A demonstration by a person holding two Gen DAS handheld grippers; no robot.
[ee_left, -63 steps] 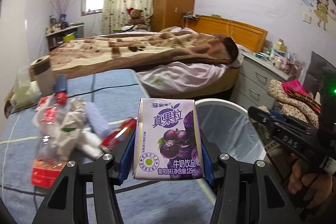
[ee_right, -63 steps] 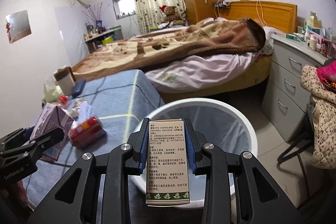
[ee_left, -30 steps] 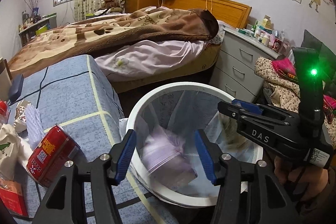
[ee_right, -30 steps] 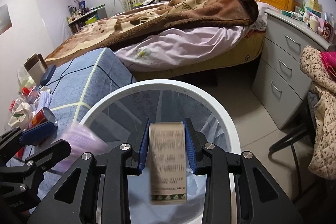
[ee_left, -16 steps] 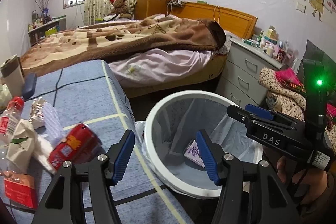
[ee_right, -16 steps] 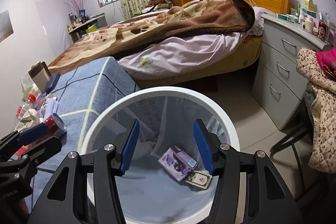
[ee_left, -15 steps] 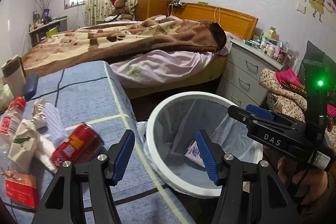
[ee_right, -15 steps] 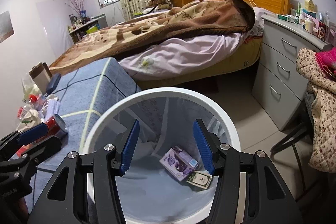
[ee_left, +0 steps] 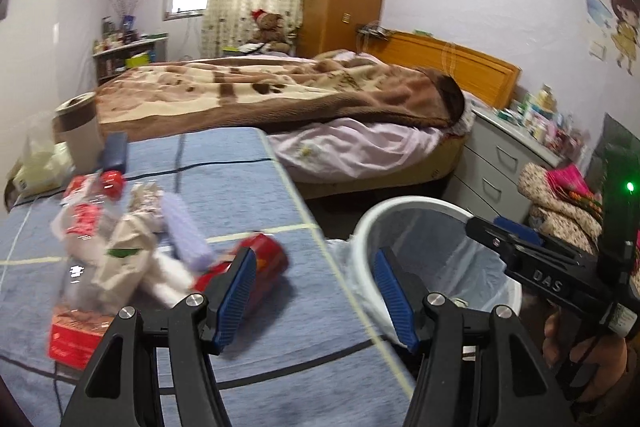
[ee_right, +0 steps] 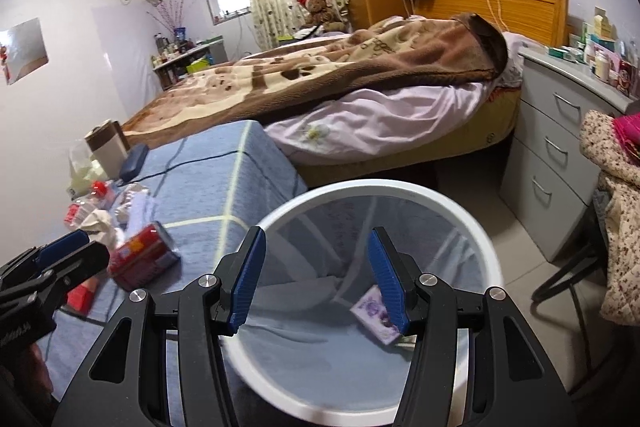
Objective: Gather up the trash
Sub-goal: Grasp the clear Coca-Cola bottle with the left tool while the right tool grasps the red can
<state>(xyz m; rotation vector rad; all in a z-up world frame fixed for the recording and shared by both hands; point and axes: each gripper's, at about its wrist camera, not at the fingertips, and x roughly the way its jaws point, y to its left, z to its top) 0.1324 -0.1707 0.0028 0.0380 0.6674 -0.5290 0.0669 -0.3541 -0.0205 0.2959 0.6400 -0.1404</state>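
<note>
A white round trash bin (ee_right: 472,227) with a clear liner stands by the blue table; it also shows in the left wrist view (ee_left: 372,227). A purple milk carton (ee_right: 372,311) lies inside it. My right gripper (ee_right: 316,279) is open and empty over the bin. My left gripper (ee_left: 316,291) is open and empty above the table's right edge, beside a red can (ee_left: 268,259), which also shows in the right wrist view (ee_right: 140,255). A pile of trash lies left: crumpled paper bag (ee_left: 120,255), plastic bottle (ee_left: 84,215), lilac tissue pack (ee_left: 186,231), red packet (ee_left: 72,335).
The blue cloth table (ee_left: 224,183) holds a paper cup (ee_left: 78,131) and a dark case (ee_left: 114,151) at the back. A bed (ee_left: 280,95) stands behind, a grey dresser (ee_right: 560,131) to the right, and a chair with clothes (ee_right: 612,187) by the bin.
Both grippers opened and dropped the purple carton and the medicine box into the bin. The left gripper has since swung left, back over the table toward the red can.
</note>
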